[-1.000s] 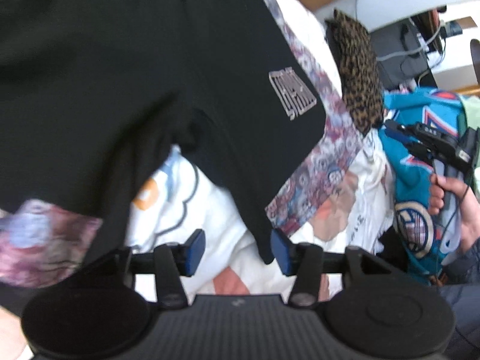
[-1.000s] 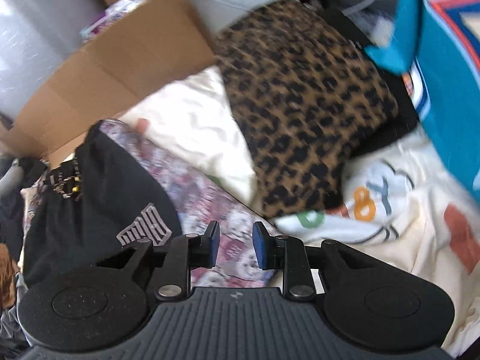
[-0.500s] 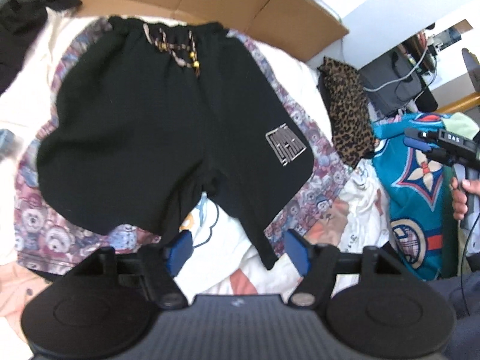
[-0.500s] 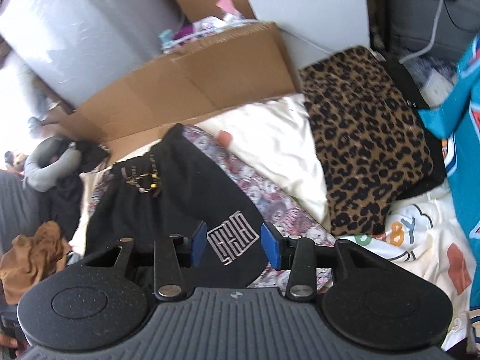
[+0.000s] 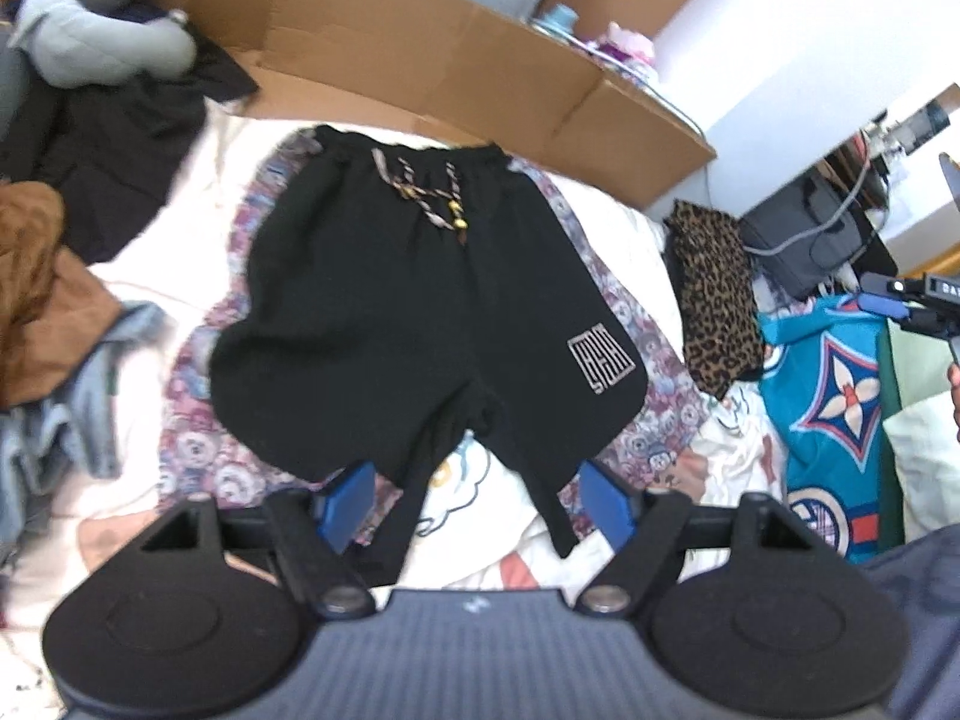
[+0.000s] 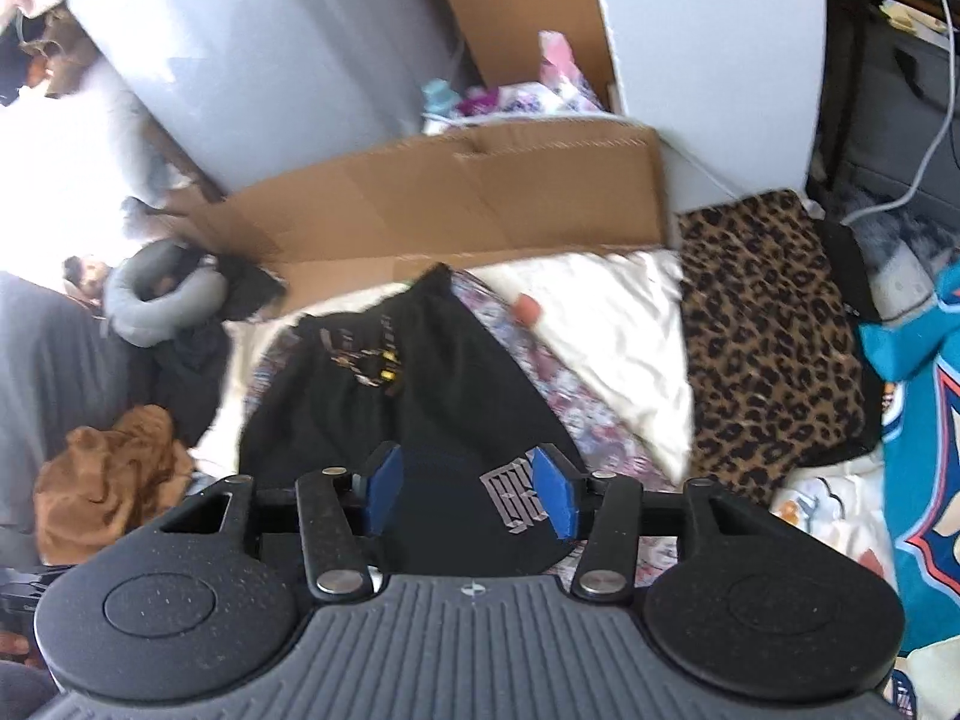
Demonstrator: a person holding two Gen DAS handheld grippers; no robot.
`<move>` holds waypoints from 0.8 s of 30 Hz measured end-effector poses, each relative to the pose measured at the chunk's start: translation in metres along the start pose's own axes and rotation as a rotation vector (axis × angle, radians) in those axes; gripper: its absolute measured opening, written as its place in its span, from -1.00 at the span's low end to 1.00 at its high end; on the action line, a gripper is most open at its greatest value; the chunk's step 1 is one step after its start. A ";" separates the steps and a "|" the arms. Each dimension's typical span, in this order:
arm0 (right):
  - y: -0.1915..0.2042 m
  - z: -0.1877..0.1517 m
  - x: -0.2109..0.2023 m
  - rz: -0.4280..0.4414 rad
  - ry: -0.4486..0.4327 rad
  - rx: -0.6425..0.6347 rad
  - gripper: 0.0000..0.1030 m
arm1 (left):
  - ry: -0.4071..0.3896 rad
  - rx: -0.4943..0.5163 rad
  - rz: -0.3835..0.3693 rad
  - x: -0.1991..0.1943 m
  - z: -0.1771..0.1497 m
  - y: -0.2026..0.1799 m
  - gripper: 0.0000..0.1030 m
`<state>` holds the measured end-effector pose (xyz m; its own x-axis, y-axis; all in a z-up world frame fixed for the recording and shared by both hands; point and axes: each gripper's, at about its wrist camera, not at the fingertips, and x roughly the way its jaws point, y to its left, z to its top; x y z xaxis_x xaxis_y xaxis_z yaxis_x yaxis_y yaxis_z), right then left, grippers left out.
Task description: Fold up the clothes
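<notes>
— Fingers of the left gripper [image 5: 477,501], how do they stand?

— Both blue fingers [image 5: 347,504] are wide apart and opening more. Nothing is pressed between them. They are above the bed [image 5: 618,234], not touching the cloth.

— Where are the black shorts [image 5: 420,324]?

— They lie spread flat on the bed, straight ahead of the left fingers and below them. The waistband with its cord [image 5: 432,195] is at the far end, the two leg openings at the near end, close to the fingertips. A silver logo [image 5: 602,357] is on the leg ahead of the right-side finger. Under the shorts lies a patterned cloth [image 5: 636,324].

— And the right gripper [image 6: 468,495]?

— Its fingers [image 6: 555,492] are also apart and opening, with nothing gripped. The same logo [image 6: 516,495] shows between them, but further down on the bed.

— What else is around?

— Beyond the shorts stands a cardboard box [image 5: 420,54]. To the right of the fingers lies a leopard-print garment [image 6: 774,336], and past it a teal jersey [image 5: 834,420].
</notes>
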<state>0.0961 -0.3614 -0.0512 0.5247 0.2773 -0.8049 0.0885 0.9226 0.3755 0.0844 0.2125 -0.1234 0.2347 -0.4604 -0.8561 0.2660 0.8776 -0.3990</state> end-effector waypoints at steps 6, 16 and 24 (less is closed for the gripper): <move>0.028 -0.004 -0.012 -0.006 -0.033 0.006 0.25 | -0.060 -0.045 0.077 -0.049 -0.003 0.015 0.58; 0.063 -0.027 -0.023 0.113 -0.069 0.006 0.30 | -0.065 -0.102 0.214 -0.112 -0.007 0.034 0.62; 0.078 -0.052 -0.015 0.130 -0.100 0.029 0.30 | -0.122 -0.114 0.232 -0.117 -0.003 0.055 0.64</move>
<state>0.0514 -0.2797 -0.0340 0.6145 0.3642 -0.6998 0.0384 0.8722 0.4877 0.0685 0.3145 -0.0464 0.3892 -0.2519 -0.8860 0.0863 0.9676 -0.2371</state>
